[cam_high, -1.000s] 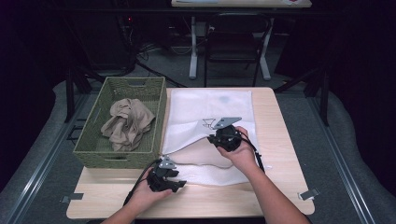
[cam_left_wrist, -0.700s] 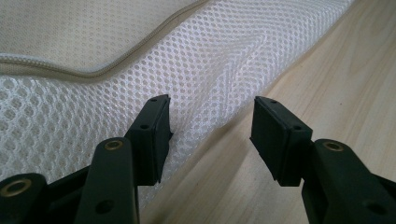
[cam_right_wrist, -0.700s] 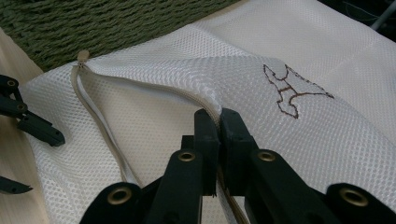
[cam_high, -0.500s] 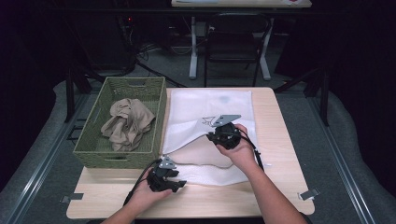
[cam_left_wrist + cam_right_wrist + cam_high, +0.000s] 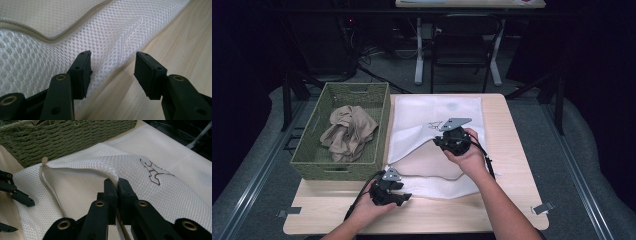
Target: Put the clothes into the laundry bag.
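Up close, the right claw [image 5: 117, 185] is clamped tight on the mesh bag [image 5: 82, 182] at its zipper edge, beside the basket [image 5: 62, 137]. Overhead that grip is hidden. The left claw [image 5: 112, 72] stands half open, empty, one jaw touching the bag's hem.

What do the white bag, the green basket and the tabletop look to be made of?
White bag: synthetic mesh fabric, judging by the fine honeycomb holes, with a beige zip edge. Green basket: woven twisted cord, possibly paper rope or seagrass, matte. Tabletop: pale wood or wood-look laminate, with straight grain lines.
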